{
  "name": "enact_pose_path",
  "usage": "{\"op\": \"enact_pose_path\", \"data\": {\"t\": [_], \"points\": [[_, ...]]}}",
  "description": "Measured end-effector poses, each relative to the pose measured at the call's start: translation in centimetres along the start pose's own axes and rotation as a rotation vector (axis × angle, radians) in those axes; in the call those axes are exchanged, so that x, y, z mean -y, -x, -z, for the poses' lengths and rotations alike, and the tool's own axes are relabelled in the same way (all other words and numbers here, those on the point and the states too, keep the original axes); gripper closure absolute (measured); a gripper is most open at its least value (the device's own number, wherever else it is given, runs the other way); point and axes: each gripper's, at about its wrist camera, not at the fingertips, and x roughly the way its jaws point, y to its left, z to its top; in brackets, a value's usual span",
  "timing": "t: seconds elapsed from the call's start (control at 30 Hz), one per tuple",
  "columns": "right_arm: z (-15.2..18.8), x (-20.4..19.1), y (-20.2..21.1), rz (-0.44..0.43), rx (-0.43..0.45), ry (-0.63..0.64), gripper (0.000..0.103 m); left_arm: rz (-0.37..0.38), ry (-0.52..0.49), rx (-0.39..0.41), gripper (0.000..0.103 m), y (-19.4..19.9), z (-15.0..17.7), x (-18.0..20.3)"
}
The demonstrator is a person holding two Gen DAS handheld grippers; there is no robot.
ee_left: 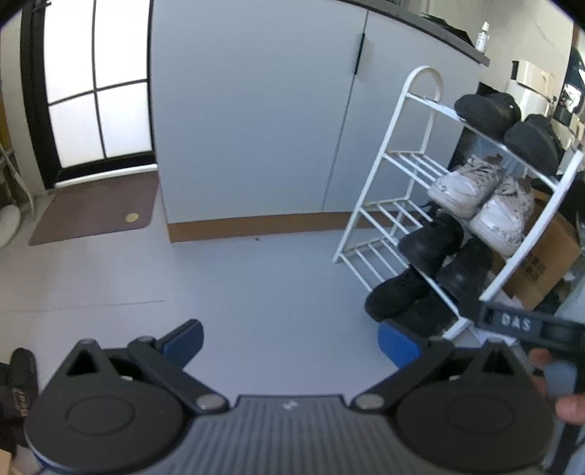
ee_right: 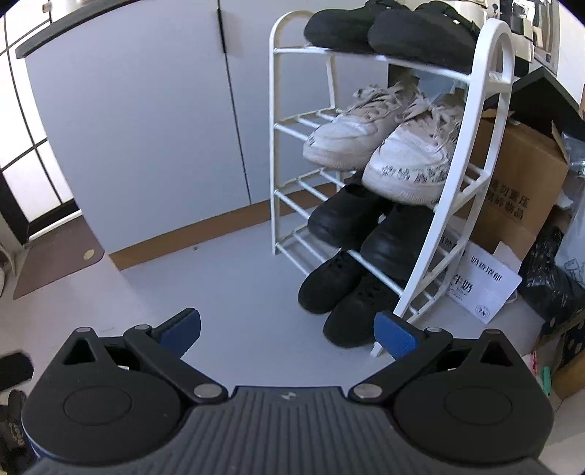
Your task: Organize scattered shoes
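Currently both tools are empty: left tool [ee_left: 289, 341] and right tool [ee_right: 287, 330] each have their blue pads spread wide apart over bare floor [ee_left: 219, 277].

Rack contents, white shoe rack [ee_right: 486, 153] at right, against the grey cabinet [ee_right: 146, 120]:
- top shelf: black slip-ons [ee_right: 387, 25], a pair side by side
- second shelf: white sneakers [ee_right: 384, 146], toes pointing toward me
- third shelf: black shoes [ee_right: 369, 223]
- bottom level: black sneakers [ee_right: 343, 292], toes jutting past the rack's near edge

Every shoe near the rack appears shelved. A dark shape [ee_left: 20, 380] sits at the near left edge; possibly a stray shoe, I cannot tell.

Judgement: task looks near complete. If that shape is a shoe, I would swing the left tool toward it, grip it by the heel collar, and carry it low to the free left half of a shelf.
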Motion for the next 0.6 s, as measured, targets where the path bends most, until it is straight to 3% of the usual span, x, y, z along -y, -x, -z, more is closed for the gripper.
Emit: {"op": "enact_pose_path", "data": {"t": [0.2,0.6], "points": [[1.2,-0.7,1.8,-0.017,0.014,0.023,0.000,-0.062,-0.107,0.027,0.000,0.4,1.0,1.5],[3.5,-0.1,2.8,0.003,0.021,0.028,0.000,-0.039,-0.074,-0.013,0.000,0.9,2.0,1.6]]}}
